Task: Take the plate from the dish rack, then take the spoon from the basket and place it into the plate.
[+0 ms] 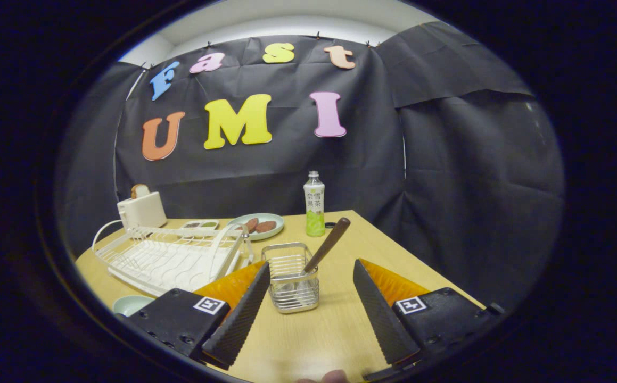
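A small wire basket (292,282) stands on the wooden table (313,335), just ahead of my fingers and closer to the left one. A spoon (329,243) with a brown handle leans out of it toward the right, its bowl down inside. My gripper (311,266) is open, fingers spread wide, holding nothing. The white dish rack (172,258) sits left of the basket with no dish visible in it. A pale green plate (130,304) lies on the table in front of the rack, partly hidden behind my left finger's mount.
At the back stand a toaster (142,208) with bread in it, a small sauce tray (200,224), a plate with brown food (257,225) and a green drink bottle (314,205). The table's right edge runs diagonally beside my right finger.
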`<state>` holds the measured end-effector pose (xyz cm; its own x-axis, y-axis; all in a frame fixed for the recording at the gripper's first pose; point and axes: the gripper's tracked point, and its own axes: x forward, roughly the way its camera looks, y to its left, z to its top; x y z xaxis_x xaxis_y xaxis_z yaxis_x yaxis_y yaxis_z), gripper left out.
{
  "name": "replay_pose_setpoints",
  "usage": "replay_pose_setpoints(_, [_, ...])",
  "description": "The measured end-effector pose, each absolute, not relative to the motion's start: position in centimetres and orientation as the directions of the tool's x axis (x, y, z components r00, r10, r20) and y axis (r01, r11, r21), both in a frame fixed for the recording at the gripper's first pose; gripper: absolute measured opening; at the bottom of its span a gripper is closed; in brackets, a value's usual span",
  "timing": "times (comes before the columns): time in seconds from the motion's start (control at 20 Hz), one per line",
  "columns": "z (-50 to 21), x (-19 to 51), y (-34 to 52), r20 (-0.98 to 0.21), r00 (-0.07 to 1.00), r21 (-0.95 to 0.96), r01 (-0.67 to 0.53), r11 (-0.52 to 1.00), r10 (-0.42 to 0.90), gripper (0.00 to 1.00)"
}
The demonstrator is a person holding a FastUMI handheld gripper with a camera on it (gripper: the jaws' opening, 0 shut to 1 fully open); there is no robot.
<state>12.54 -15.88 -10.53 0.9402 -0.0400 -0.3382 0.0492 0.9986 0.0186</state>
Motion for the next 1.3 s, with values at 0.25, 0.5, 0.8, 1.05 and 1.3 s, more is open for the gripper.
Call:
replay_pose_setpoints(0.25, [-10.9,16.5,-17.3,-0.349,0.937,0.043,0.047,0.998,-0.029,1.00])
replay_pose_setpoints(0.5, [-10.5,18.3,-16.5,-0.345,0.939,0.041,0.007,0.999,0.007,0.88])
replay_pose_setpoints(0.8, [-9.2,18.7,-15.7,-0.334,0.942,0.036,-0.010,0.999,0.021,0.52])
replay_pose_setpoints(1.05, [-8.4,18.6,-14.3,-0.337,0.940,0.064,-0.042,0.997,0.062,0.25])
replay_pose_setpoints(1.3, [-6.6,18.3,-13.5,-0.309,0.950,0.016,-0.052,0.999,0.054,0.14])
